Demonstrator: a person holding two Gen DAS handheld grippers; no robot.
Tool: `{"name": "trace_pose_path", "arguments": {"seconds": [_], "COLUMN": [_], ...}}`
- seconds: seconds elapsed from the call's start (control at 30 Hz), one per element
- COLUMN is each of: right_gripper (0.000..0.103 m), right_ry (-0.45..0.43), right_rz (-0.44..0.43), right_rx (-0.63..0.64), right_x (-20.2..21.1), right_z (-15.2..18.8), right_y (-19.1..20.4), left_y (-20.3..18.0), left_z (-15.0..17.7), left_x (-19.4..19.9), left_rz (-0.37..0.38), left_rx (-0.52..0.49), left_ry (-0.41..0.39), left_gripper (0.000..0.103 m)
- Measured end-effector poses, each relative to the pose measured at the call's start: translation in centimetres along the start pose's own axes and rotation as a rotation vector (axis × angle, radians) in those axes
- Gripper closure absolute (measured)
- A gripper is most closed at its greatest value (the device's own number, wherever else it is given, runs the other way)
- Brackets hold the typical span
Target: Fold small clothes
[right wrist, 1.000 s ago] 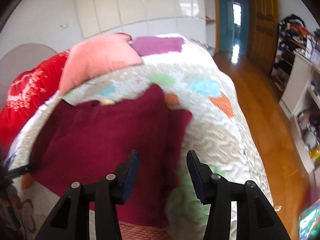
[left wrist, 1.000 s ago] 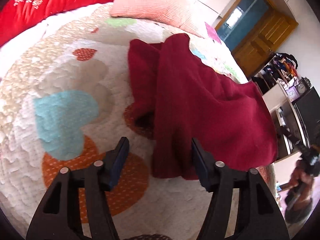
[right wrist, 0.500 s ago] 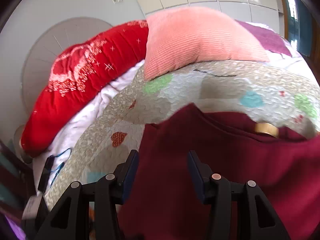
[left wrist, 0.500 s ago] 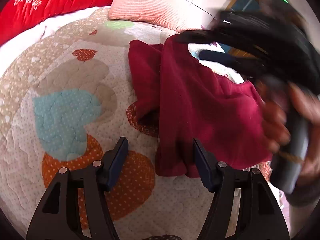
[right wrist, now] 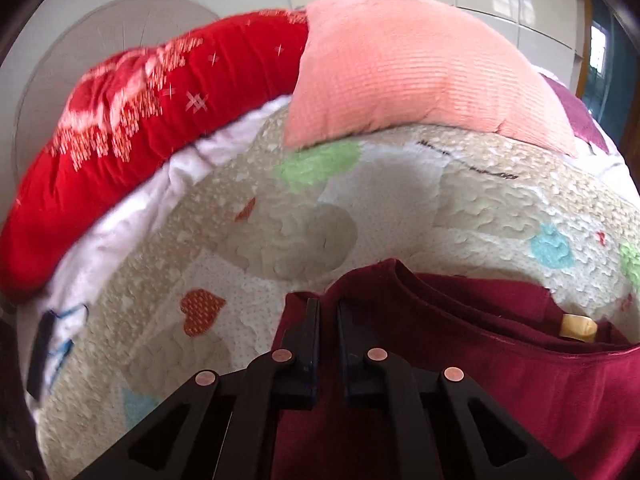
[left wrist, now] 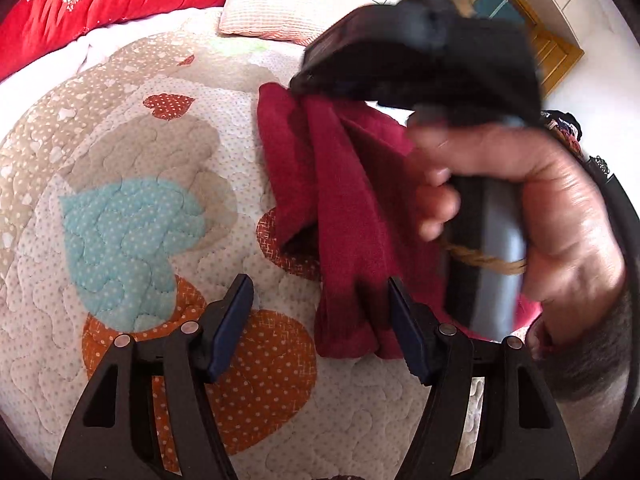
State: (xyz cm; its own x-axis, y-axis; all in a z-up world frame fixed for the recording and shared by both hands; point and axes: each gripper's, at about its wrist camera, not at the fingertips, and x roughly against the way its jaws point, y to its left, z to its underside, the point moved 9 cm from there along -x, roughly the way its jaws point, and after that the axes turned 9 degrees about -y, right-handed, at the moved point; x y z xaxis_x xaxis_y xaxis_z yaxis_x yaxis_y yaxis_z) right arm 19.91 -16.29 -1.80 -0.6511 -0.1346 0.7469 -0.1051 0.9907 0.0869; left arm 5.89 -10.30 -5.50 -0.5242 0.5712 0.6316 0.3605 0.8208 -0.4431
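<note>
On the bed (left wrist: 132,152), over the heart-patterned quilt, a dark red garment (left wrist: 352,216) lies in a long bundle, its long axis running from the near edge by the left hand-held gripper (left wrist: 320,316) away toward the pink pillow (right wrist: 416,68) at the far end. The relation that matters is at that far end. The right hand-held gripper (right wrist: 328,320) sits at the garment's far-left corner, beside the collar, and its jaws are drawn close together on a ridge of the red cloth, so it holds the garment there. In the left wrist view the person's right hand (left wrist: 532,208) wraps that tool's handle above the right side of the garment, and the cloth rises in folds up to the tool's tip.

The left hand-held gripper hovers at the near end with its jaws wide and opening a little further. The garment's near hem lies between and just beyond its fingertips, toward its right finger (left wrist: 404,328), and I cannot tell whether that finger touches the cloth. Nothing is gripped by this one.

So the right hand is on the far corner and the left is nearer the near hem. I judge the next move needs the left jaws to shift slightly right and close on the hem, so both ends can be lifted along the long axis.
</note>
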Motion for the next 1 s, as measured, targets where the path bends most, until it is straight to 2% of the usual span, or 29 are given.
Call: {"name": "trace_pose_path", "arguments": {"seconds": [0.07, 0.1, 0.13, 0.17, 0.27, 0.37, 0.57, 0.63, 0.7, 0.87, 1.0], "right_gripper": [0.092, 0.081, 0.067, 0.062, 0.061, 0.061, 0.068, 0.068, 0.068, 0.067, 0.062], "right_ry": [-0.004, -0.015, -0.025, -0.037, -0.107, -0.144, -0.060, -0.020, -0.029, -0.070, -0.142], "right_rz": [-0.027, -0.059, -0.102, -0.119, -0.091, -0.062, 0.023, 0.025, 0.019, -0.075, -0.034], "right_rx": [-0.034, -0.059, -0.087, -0.102, -0.095, -0.109, -0.074, -0.080, -0.084, -0.162, -0.180], "right_x": [0.0, 0.6, 1.5, 2.3, 4.8, 5.5, 1.1, -0.5, -0.7, 3.1, 7.9], "right_z": [0.5, 0.4, 0.2, -0.1, -1.3, -1.9, -0.2, 0.8, 0.8, 1.1, 2.9], "right_y": [-0.3, -0.4, -0.5, -0.6, -1.4, -2.3, -3.0, -3.2, -3.4, -4.2, -7.6], "left_y": [0.1, 0.1, 0.1, 0.0, -0.3, -0.7, -0.6, -0.4, -0.2, -0.3, -0.7], "left_z": [-0.2, -0.2, -0.2, -0.3, -0.1, 0.4, 0.6, 0.4, 0.3, 0.1, -0.3], "left_x": [-0.2, -0.3, -0.3, -0.6, -0.6, -0.5, -0.4, -0.4, -0.6, -0.8, -0.1], "left_rz": [-0.004, -0.005, -0.005, -0.008, -0.012, -0.012, -0.004, -0.002, -0.001, 0.003, 0.021], "left_rx": [-0.006, -0.007, -0.010, -0.013, -0.019, -0.020, -0.017, -0.014, -0.014, -0.018, -0.024], "left_ry": [-0.001, -0.001, -0.002, -0.002, -0.007, -0.008, -0.007, -0.008, -0.007, -0.010, -0.049], "left_gripper": [0.035, 0.035, 0.035, 0.035, 0.034, 0.034, 0.034, 0.034, 0.034, 0.033, 0.033]}}
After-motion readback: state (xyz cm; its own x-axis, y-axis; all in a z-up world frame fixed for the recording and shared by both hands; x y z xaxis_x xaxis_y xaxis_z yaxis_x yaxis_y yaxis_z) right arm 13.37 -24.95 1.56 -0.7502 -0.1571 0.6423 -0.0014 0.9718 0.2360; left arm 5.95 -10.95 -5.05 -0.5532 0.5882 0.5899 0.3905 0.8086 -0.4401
